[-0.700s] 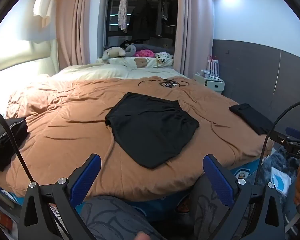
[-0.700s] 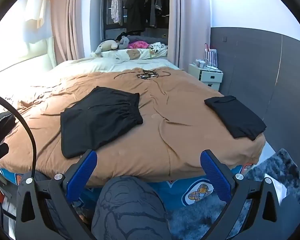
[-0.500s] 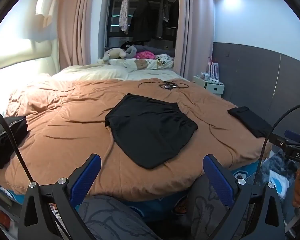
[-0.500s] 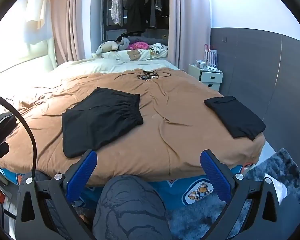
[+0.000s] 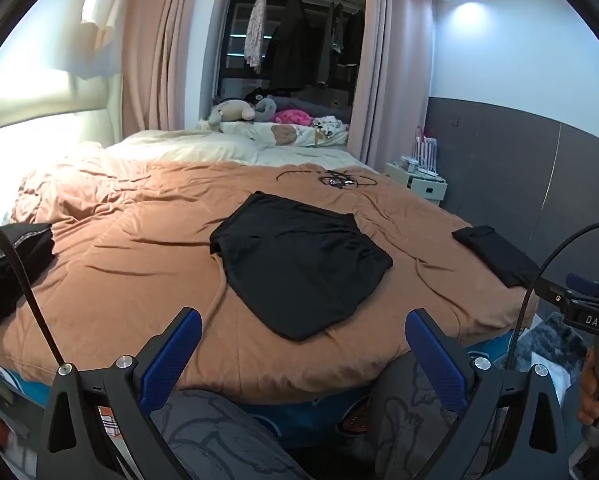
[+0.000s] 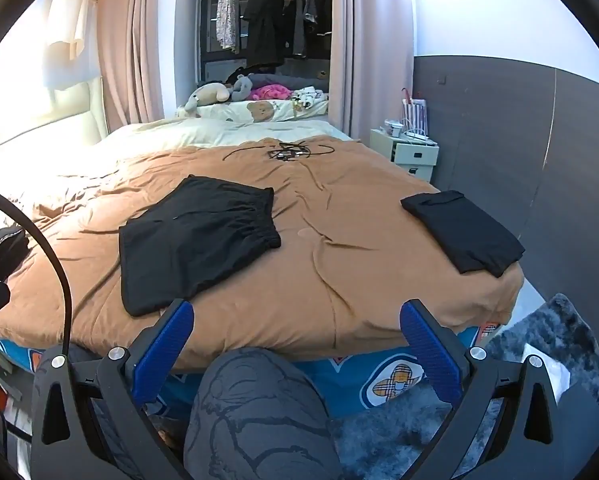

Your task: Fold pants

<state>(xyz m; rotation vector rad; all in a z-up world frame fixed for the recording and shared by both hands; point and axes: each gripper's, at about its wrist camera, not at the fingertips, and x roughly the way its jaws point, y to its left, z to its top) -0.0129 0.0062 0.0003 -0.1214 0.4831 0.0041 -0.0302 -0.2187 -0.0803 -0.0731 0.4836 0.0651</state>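
Pants (image 5: 299, 264), waistband far-right, legs toward viewer

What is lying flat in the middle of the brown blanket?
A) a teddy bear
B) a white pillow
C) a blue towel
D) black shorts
D: the black shorts lie spread out flat on the middle of the brown blanket, with both pairs of tongs open and not touching them.

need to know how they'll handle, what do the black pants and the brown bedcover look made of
Black pants: thin soft woven or knit cloth, matte; lies limp, waistband gathered.
Brown bedcover: soft, probably padded fabric, matte; shallow puffy creases. Exact fibre cannot be told.
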